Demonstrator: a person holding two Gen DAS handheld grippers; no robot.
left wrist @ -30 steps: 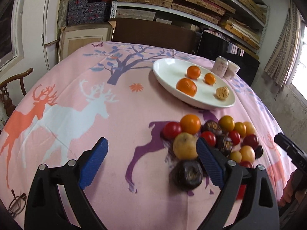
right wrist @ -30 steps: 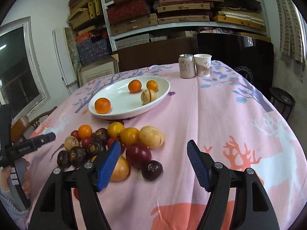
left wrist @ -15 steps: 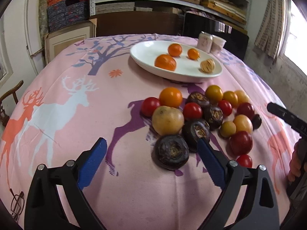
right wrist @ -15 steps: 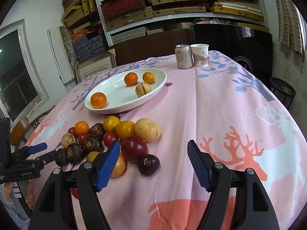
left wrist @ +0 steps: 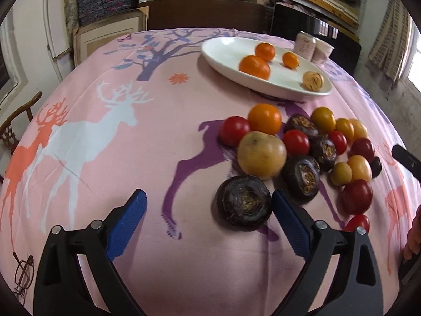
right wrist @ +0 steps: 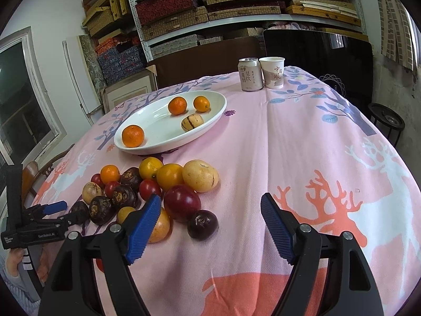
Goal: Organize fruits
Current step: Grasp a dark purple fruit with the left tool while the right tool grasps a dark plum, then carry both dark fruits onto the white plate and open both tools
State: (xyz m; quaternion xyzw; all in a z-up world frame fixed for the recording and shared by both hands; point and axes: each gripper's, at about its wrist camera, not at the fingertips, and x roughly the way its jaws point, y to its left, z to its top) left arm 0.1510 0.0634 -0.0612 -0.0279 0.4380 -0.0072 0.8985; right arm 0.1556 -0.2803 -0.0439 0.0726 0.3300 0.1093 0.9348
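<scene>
The left gripper (left wrist: pixel 208 218) has its fingers spread wide, nothing gripped; a dark purple fruit (left wrist: pixel 243 206) lies on the worktop (left wrist: pixel 131 142) between them, just beside the right-hand finger (left wrist: pixel 288 226). The right gripper (right wrist: pixel 210 226) also stands wide, its jaws having just been opening, with only bare cloth between the fingers; a small dark fruit (right wrist: pixel 202 224) lies just ahead of them. The fruit pile (right wrist: pixel 158 181) sits loose on the worktop near the white oval plate (right wrist: pixel 158 121), which holds three oranges and one striped pale fruit (right wrist: pixel 192 122). A can (right wrist: pixel 250 74) and paper cup (right wrist: pixel 273 72) stand beyond.
</scene>
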